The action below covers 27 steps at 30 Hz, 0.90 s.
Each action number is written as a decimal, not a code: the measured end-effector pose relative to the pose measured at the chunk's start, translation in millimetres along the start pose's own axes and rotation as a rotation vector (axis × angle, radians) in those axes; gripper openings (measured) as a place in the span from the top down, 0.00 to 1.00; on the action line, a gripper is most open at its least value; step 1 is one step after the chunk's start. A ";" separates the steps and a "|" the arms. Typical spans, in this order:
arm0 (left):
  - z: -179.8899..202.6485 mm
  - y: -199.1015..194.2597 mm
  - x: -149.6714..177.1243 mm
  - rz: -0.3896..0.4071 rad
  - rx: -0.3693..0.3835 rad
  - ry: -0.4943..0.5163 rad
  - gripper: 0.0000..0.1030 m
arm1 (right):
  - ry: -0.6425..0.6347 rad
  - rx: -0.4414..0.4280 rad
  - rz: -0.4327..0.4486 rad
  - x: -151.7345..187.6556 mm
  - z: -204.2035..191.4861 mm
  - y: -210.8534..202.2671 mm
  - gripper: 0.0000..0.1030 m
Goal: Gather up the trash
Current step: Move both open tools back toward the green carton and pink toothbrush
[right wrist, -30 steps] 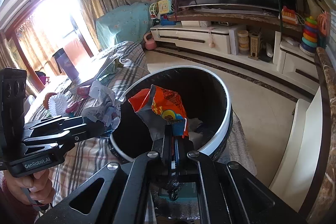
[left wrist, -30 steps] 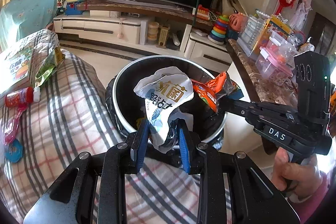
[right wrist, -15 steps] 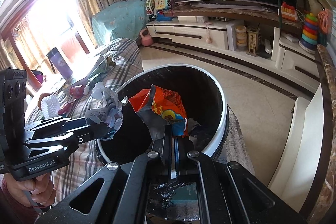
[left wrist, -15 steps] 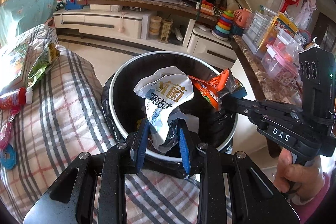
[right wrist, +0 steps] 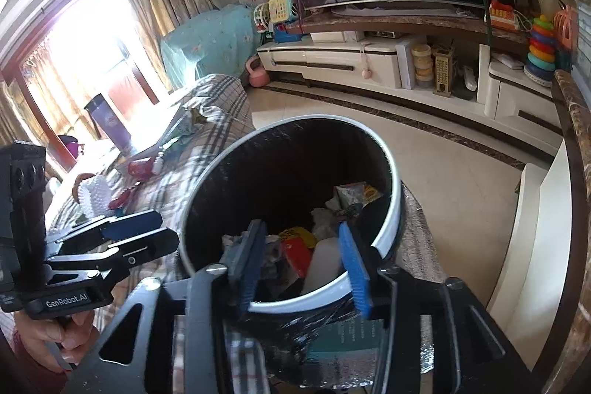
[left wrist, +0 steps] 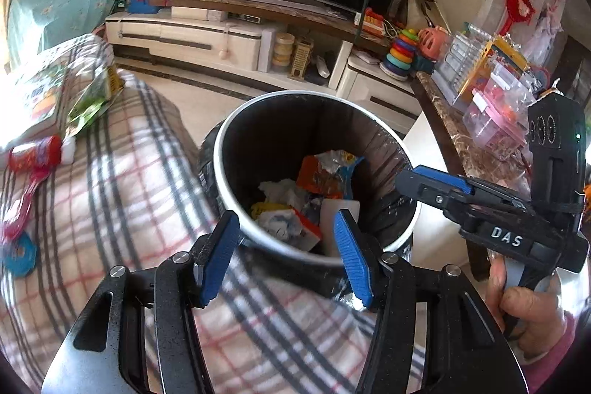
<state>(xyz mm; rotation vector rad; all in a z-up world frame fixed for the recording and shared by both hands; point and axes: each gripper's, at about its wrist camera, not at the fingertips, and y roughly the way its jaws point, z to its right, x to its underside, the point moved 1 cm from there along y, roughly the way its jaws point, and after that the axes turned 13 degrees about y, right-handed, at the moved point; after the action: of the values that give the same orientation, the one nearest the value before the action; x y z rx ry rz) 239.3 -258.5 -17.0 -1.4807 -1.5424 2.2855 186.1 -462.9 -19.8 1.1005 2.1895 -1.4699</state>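
Observation:
A round trash bin [left wrist: 404,154] with a white rim and a black liner stands beside the plaid sofa; it also shows in the right wrist view [right wrist: 391,168]. Inside lie an orange snack wrapper [left wrist: 317,174], crumpled white paper [left wrist: 282,191] and other wrappers [right wrist: 295,246]. My left gripper [left wrist: 288,253] is open and empty at the bin's near rim. My right gripper [right wrist: 301,257] is open and empty over the bin's near rim. Each gripper shows in the other's view: the right [left wrist: 436,181], the left [right wrist: 136,229].
More litter lies on the plaid sofa [left wrist: 129,172]: a green wrapper [left wrist: 88,98], a small red bottle [left wrist: 35,154] and a blue disc [left wrist: 18,253]. A marble-topped cabinet [left wrist: 461,143] with toys stands right of the bin. A TV stand [right wrist: 369,61] lies beyond.
Both grippers have opened. The white wrapper left my left gripper and the orange wrapper left my right gripper; both now lie inside the bin.

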 end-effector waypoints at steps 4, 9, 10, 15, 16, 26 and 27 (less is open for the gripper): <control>-8.9 -19.2 20.8 0.023 -0.018 -0.037 0.35 | 0.011 -0.049 0.030 12.1 -13.0 -9.9 0.22; -24.7 -41.4 46.2 0.037 -0.058 -0.087 0.35 | 0.013 -0.098 0.045 27.2 -33.2 -16.7 0.14; -30.0 -46.5 52.4 0.039 -0.065 -0.105 0.35 | 0.007 -0.108 0.045 30.8 -39.2 -17.3 0.14; -54.0 -67.5 77.4 0.054 -0.096 -0.180 0.35 | -0.015 -0.147 0.030 45.0 -62.2 -15.4 0.11; -59.6 -72.3 83.1 0.057 -0.105 -0.197 0.35 | -0.019 -0.154 0.025 47.5 -66.6 -13.9 0.11; -105.6 -112.9 124.6 0.085 -0.204 -0.303 0.35 | -0.063 -0.185 -0.031 66.4 -105.9 7.1 0.11; -109.2 -115.9 127.7 0.088 -0.213 -0.310 0.35 | -0.065 -0.189 -0.037 67.6 -109.9 9.8 0.11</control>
<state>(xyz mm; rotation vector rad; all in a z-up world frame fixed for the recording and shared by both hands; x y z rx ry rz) 191.8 -60.3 -27.6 -1.3044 -1.8870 2.5722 167.0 -334.9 -18.6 0.9414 2.2602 -1.2639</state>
